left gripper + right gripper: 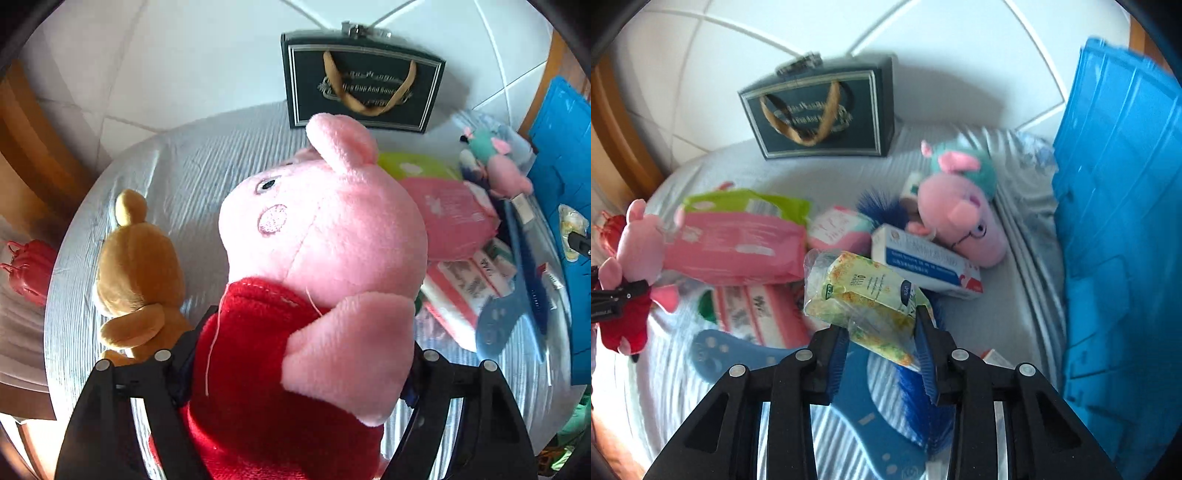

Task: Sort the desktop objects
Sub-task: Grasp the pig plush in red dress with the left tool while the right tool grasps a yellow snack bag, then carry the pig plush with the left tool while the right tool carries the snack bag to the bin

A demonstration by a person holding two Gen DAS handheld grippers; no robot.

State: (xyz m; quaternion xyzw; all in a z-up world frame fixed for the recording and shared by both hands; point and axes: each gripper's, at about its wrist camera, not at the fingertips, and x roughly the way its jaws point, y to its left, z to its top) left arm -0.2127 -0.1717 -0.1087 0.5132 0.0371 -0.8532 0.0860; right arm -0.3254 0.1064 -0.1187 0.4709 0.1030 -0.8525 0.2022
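Observation:
My left gripper [295,373] is shut on a pink pig plush in a red dress [317,266] and holds it above the grey cloth; the plush also shows at the left of the right wrist view [631,258]. My right gripper [881,339] is shut on a yellow-green tissue pack in clear wrap [868,299], held above the pile. A brown bear plush [136,280] lies on the cloth left of the pig. A second pig plush with a teal body [960,206] lies at the back right.
A dark gift bag [820,114] stands at the back. A blue plastic crate [1123,236] stands at the right. Pink wipe packs [738,243], a white-blue box [923,262], a blue brush [916,398] and a blue ruler-like plate [849,406] lie on the table's grey cloth [1027,240].

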